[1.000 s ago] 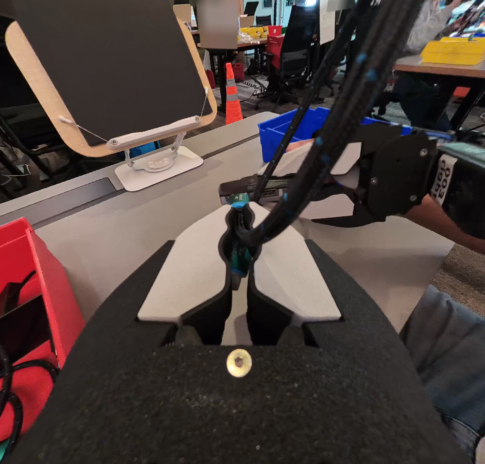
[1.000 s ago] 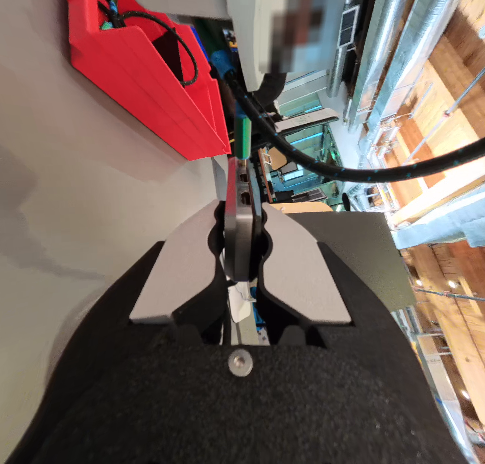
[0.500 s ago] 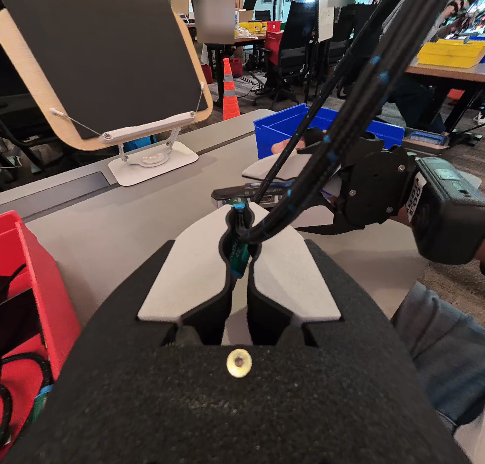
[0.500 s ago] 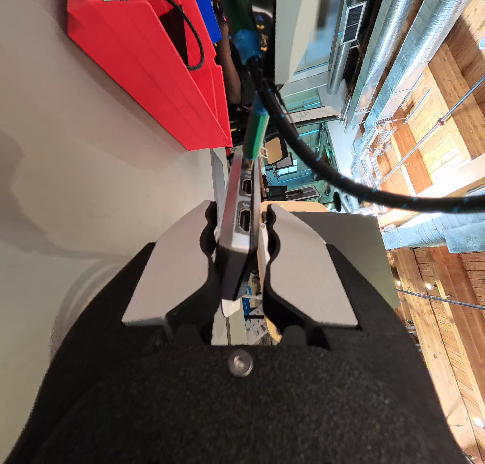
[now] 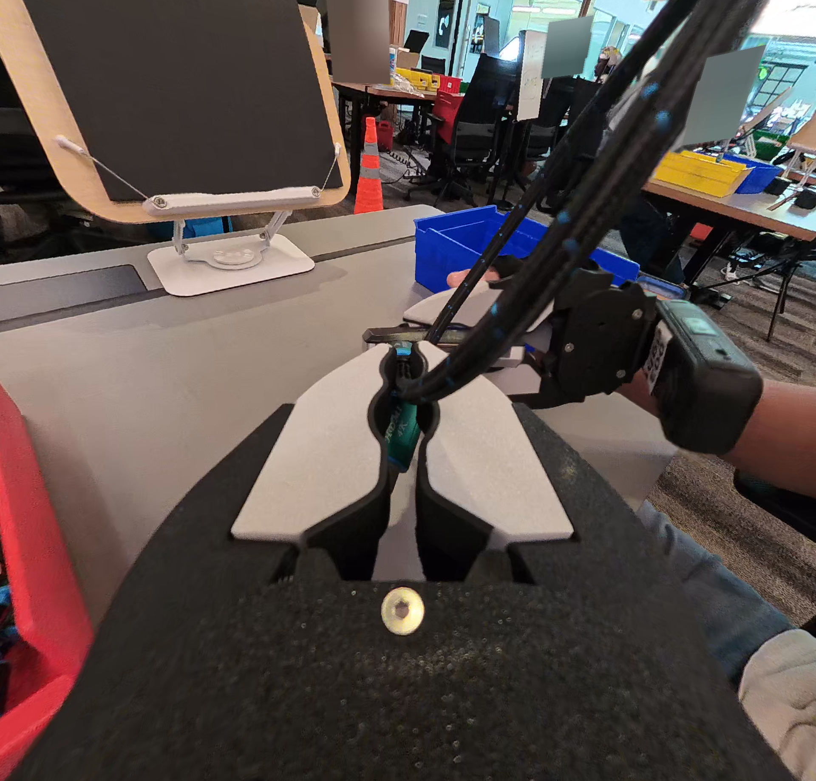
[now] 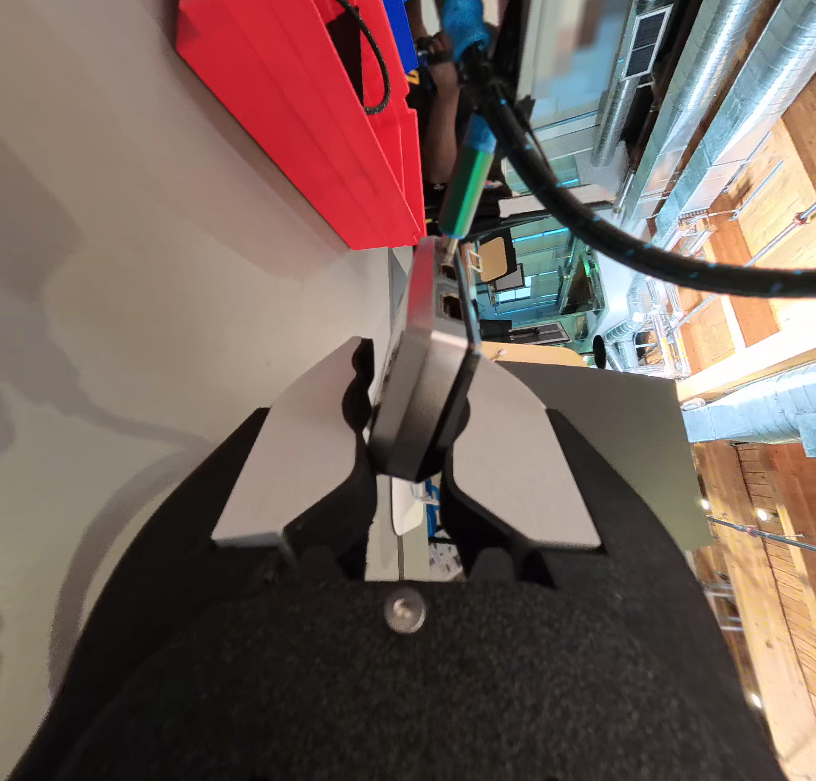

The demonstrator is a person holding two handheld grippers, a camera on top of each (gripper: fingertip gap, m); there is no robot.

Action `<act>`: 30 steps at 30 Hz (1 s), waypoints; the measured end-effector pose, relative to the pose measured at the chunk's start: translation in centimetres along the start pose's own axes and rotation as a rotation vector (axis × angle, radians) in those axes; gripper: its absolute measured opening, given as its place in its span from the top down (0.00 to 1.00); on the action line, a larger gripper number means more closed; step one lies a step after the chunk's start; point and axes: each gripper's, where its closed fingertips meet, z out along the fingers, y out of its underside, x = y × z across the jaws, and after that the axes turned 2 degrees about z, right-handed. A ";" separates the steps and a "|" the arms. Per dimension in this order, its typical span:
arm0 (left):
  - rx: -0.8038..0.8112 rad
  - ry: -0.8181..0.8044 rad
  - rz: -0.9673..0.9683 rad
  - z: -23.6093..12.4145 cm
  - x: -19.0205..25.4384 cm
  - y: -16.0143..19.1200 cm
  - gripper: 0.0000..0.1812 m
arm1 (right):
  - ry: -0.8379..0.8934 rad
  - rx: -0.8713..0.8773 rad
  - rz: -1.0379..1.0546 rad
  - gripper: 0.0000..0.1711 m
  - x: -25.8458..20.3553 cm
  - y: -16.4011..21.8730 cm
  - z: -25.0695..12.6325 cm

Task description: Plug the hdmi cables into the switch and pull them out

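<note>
My left gripper [image 5: 402,353] is shut on a black braided HDMI cable [image 5: 574,229] just behind its plug, and a green plug body [image 5: 399,433] sits between the fingers. My right gripper [image 6: 419,353] is shut on the dark grey switch [image 6: 424,388], which sits twisted in the grasp above the table. In the left wrist view the switch [image 5: 388,335] lies just beyond my left fingertips. A green plug with a blue collar [image 6: 463,185] is tilted, its metal tip at the switch's far port. Two nearer ports are bare.
A red bin [image 5: 26,539] with more cables stands at the left and also shows in the right wrist view [image 6: 287,97]. A blue bin [image 5: 459,243] sits behind the switch. A tablet stand [image 5: 176,75] stands at the back of the grey table [image 5: 176,362].
My right jaws opened off the switch and closed partly again, and the switch twisted between the fingers. The green plug went from in line with the switch to tilted at the far port.
</note>
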 end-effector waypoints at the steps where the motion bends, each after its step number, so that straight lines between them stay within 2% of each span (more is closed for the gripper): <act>1: 0.001 0.007 0.003 0.0 0.1 0.0 0.97 | -0.001 0.007 0.004 0.82 0.1 0.0 -0.3; 9: 0.025 0.001 0.091 -0.2 0.6 -0.5 0.97 | 0.050 0.030 0.018 0.83 1.0 -0.4 -1.4; 18: 0.066 0.047 0.037 0.1 0.8 -0.8 0.97 | 0.049 0.034 0.038 0.84 0.9 -0.6 -1.8; 24: -0.007 0.020 0.107 0.2 0.1 0.0 0.97 | -0.008 0.038 0.073 0.83 0.0 0.0 -1.1; 27: -0.021 0.024 0.113 0.0 0.7 0.1 0.86 | -0.001 0.025 0.071 0.83 0.1 0.0 -1.0; 30: -0.038 0.001 0.140 -0.1 0.6 0.4 0.87 | 0.003 0.028 0.056 0.83 0.2 -0.1 -1.2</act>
